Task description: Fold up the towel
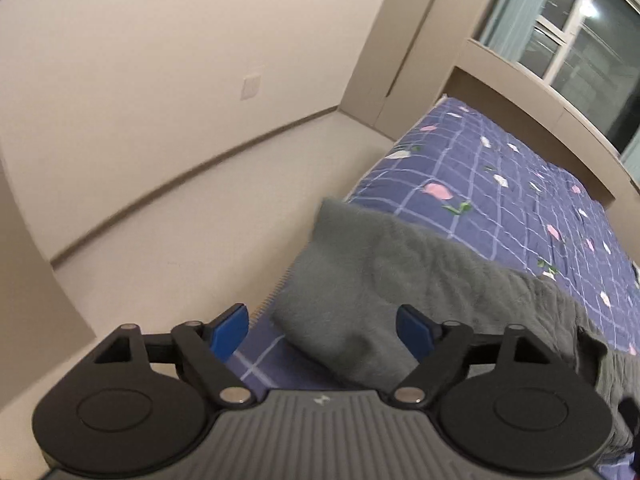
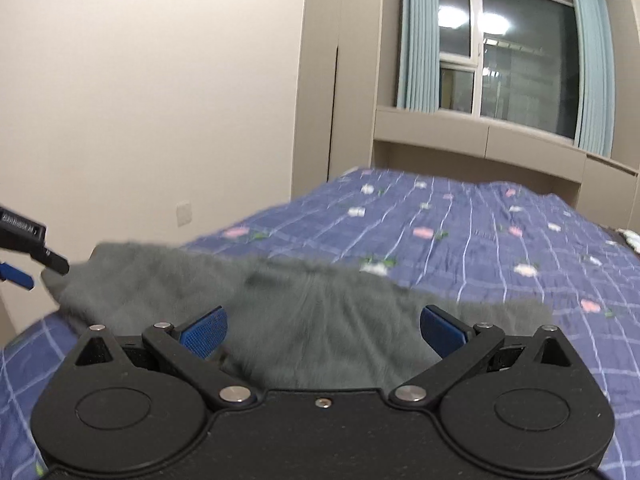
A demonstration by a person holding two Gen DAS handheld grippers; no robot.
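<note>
A grey fluffy towel (image 1: 384,276) lies on the bed, doubled over near the bed's corner and edge. My left gripper (image 1: 322,330) stands open just above the towel's near corner, its blue pads (image 1: 230,330) wide apart and touching nothing. In the right wrist view the same towel (image 2: 280,304) stretches across the front of the bed. My right gripper (image 2: 324,330) is open over the towel's near edge, with cloth below the gap and no pad pressing on it. The left gripper's tip (image 2: 24,248) shows at the far left of that view.
The bed has a blue checked cover with pink and white flowers (image 1: 500,184). Light floor (image 1: 180,232) and a plain wall lie left of the bed. A beige cabinet and a window with blue curtains (image 2: 500,60) stand behind the bed.
</note>
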